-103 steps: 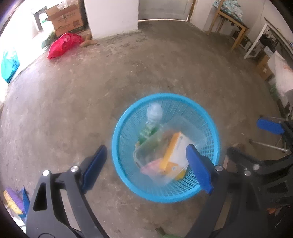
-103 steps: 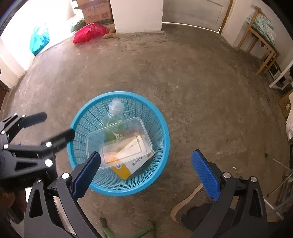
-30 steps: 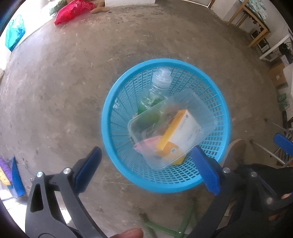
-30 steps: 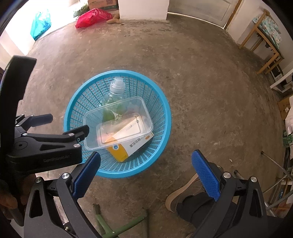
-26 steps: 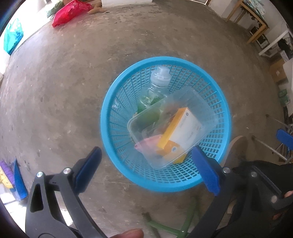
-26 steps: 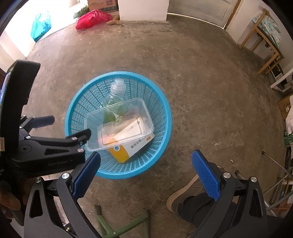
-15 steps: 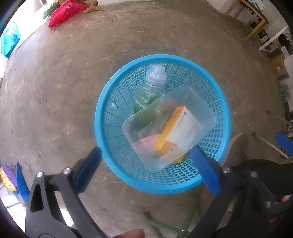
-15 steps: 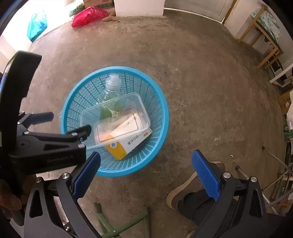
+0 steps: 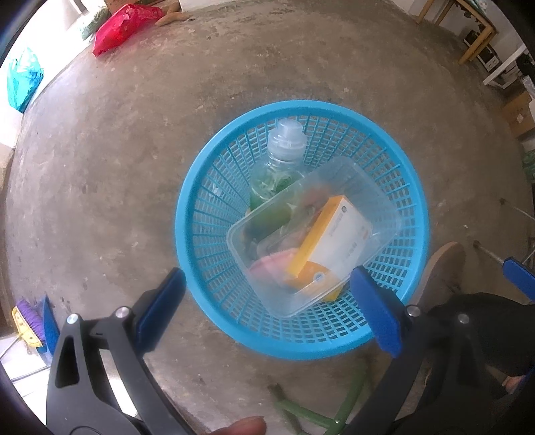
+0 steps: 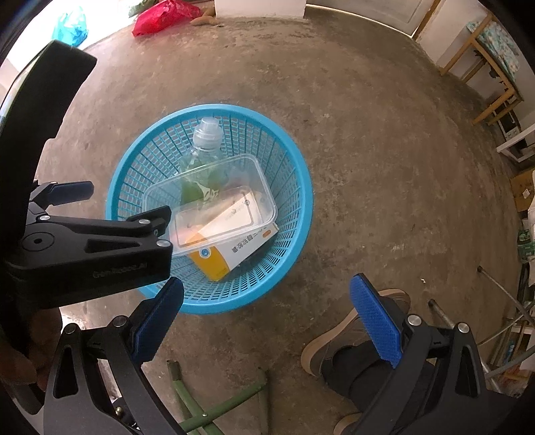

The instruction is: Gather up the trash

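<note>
A blue mesh basket (image 9: pixel 214 187) (image 10: pixel 294 187) stands on the concrete floor. In it lie a clear plastic bottle (image 9: pixel 284 150) (image 10: pixel 204 144), a clear plastic container (image 9: pixel 367 187) (image 10: pixel 247 170) and an orange and white box (image 9: pixel 334 234) (image 10: pixel 234 251). My left gripper (image 9: pixel 271 311) is open and empty, held above the basket's near rim. My right gripper (image 10: pixel 267 321) is open and empty, above the floor to the right of the basket. The left gripper's black body (image 10: pixel 87 244) shows at the left of the right wrist view.
A red bag (image 9: pixel 123 23) (image 10: pixel 164 15) and a teal bag (image 9: pixel 23 80) (image 10: pixel 70 28) lie at the far left. A shoe (image 10: pixel 351 331) is near the right gripper. Green stool legs (image 10: pixel 214 401) stand below. Wooden tables (image 10: pixel 485 60) stand at the right.
Both grippers have drifted slightly over the basket. The basket sits a little higher in both views. Both stay open and empty.
</note>
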Motion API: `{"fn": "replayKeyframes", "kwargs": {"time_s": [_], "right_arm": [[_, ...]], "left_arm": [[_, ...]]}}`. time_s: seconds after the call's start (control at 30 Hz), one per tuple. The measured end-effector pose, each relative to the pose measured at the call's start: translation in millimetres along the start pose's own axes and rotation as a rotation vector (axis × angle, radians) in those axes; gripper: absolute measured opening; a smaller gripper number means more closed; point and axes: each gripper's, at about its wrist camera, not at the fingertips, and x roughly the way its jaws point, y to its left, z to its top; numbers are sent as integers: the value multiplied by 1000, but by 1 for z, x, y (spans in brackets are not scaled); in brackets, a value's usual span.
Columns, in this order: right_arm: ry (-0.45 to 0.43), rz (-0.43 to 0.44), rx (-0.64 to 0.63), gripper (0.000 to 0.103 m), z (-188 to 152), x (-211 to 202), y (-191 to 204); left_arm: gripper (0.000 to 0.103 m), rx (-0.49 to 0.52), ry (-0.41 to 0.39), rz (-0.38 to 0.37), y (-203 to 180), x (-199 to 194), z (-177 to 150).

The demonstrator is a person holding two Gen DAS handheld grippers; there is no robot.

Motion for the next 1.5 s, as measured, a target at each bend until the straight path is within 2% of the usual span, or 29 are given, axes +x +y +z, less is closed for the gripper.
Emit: {"fn": "replayKeyframes", "kwargs": {"time_s": [0.3,1.5], "right_arm": [[26,-4,6,97,-1,5,-2],[71,17,-8,97,-4,13,1]], "left_arm": [[95,21,-15,41,-6,0,1],[95,-27,31,40,9,7,1]]}}
